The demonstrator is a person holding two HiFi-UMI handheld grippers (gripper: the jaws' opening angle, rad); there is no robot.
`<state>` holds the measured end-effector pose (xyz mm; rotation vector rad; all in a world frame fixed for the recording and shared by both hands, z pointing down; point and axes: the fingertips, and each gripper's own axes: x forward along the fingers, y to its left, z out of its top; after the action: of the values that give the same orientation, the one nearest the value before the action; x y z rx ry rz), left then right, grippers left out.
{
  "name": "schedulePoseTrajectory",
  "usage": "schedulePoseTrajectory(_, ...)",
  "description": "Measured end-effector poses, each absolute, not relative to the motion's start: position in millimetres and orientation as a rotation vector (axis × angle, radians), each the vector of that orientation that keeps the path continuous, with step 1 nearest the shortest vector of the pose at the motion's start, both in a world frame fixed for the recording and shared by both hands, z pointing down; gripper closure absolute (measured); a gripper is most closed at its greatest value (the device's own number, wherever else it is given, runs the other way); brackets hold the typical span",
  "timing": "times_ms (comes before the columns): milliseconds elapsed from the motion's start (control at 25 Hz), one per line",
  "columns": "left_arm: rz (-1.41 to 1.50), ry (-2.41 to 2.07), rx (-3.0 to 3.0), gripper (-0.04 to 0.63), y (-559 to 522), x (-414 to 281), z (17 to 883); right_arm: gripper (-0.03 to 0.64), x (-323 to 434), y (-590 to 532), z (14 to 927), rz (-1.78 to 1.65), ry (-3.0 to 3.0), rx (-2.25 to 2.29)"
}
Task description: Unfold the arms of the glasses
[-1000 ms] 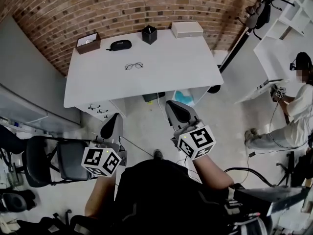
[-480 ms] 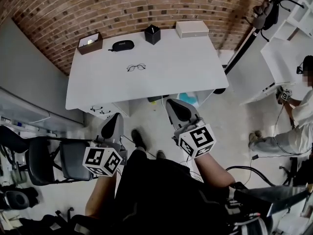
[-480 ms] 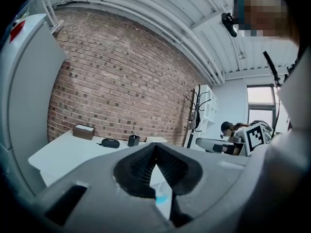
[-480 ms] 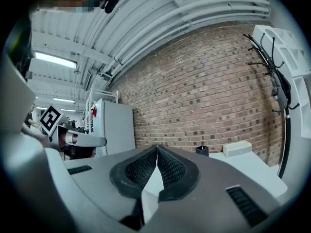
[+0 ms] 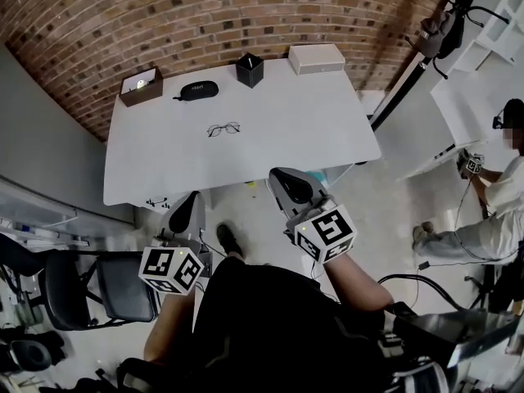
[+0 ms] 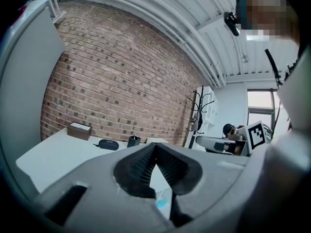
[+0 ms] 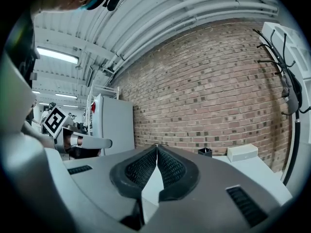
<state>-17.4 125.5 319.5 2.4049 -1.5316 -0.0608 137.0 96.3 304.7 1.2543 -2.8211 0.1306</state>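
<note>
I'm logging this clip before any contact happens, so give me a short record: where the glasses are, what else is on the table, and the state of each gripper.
glasses: lying on the white table, near its middle, untouched; arms too small to judge
far edge of table: brown box, black case, black holder, white box
left gripper: jaws shut, empty, by the table's near edge
right gripper: jaws shut, empty, by the near edge
bystander: at far right, away from the table

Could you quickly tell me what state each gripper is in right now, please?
Left gripper: closed, holding nothing.
Right gripper: closed, holding nothing.
</note>
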Motion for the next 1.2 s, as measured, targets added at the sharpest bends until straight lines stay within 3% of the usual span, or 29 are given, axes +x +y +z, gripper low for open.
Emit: schedulePoseTrajectory(1200,0.02,-1.44,2.411,0.586,-50.9,-122.8,344.5,0.603,14.5,-90.0,368.2,0.002,-2.542,1.092)
